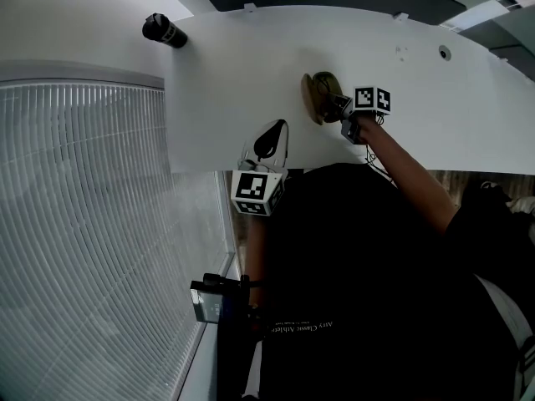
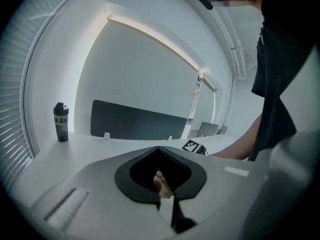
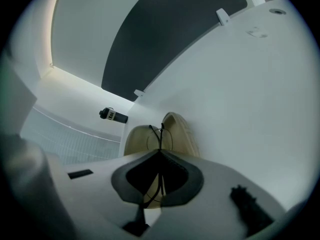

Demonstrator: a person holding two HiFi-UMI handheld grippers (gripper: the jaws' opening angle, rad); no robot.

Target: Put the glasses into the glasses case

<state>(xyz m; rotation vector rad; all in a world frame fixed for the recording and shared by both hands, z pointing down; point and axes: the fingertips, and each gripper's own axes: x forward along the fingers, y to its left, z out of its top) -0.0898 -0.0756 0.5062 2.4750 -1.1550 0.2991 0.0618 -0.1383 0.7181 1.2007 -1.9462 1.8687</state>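
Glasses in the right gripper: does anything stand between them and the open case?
Nothing visible does. The right gripper holds the thin black wire glasses directly before the open tan clamshell case.

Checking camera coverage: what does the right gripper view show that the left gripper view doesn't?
Right gripper view only: a clear look at the right gripper shut on thin black wire glasses above the open tan glasses case. Left gripper view only: the shut left gripper, the person's forearm. Both: black bottle, white table, dark divider panel.
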